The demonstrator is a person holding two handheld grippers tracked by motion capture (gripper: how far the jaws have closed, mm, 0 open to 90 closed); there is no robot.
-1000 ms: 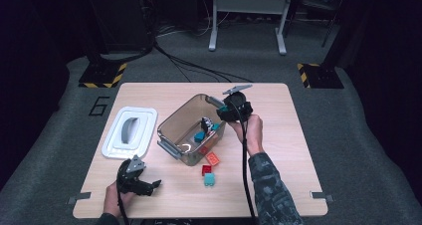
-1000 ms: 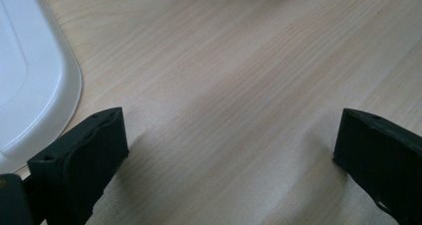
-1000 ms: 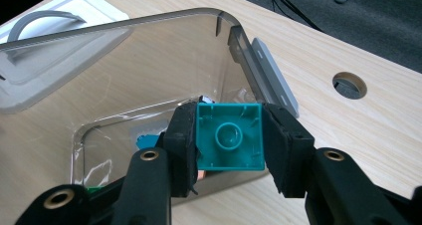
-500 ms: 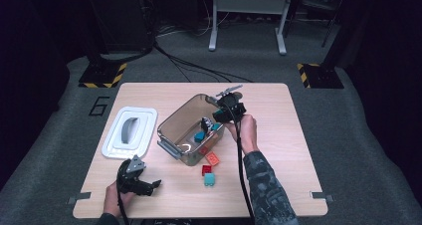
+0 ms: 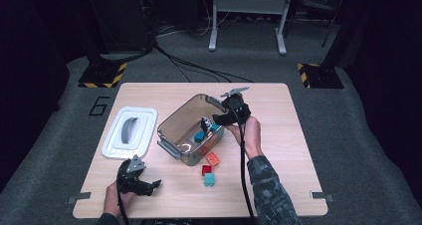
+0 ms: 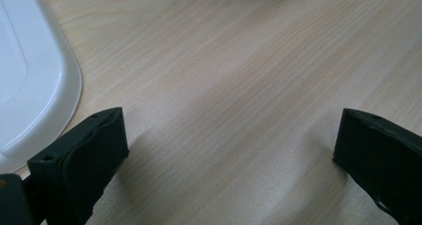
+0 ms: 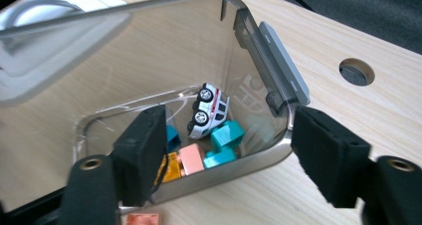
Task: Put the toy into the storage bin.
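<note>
A clear plastic box (image 5: pixel 169 146) stands mid-table with its open top up. My right gripper (image 5: pixel 218 119) hangs over the box's right end. Its jaws have just been opening and nothing is between the pads. Below them a white toy car (image 7: pixel 209 109) lies tilted on its side inside the box (image 7: pixel 259 36), beside teal bricks (image 7: pixel 226 135), a pink brick (image 7: pixel 191 158) and an orange one (image 7: pixel 171 169). My right gripper (image 7: pixel 229 128) looks down past the near rim. At the front left my left gripper (image 5: pixel 152 185) rests open over bare wood (image 6: pixel 231 135).
The box's white lid (image 5: pixel 130 132) lies flat to the left of the box, its edge close to my left jaw (image 6: pixel 30 85). In front of the box lie three loose bricks: orange (image 5: pixel 213 159), red (image 5: pixel 206 169) and teal (image 5: pixel 209 179). A cable trails from the right gripper.
The right gripper's jaws have parted and the white toy car now lies in the box, free of them. The left gripper has not moved.
</note>
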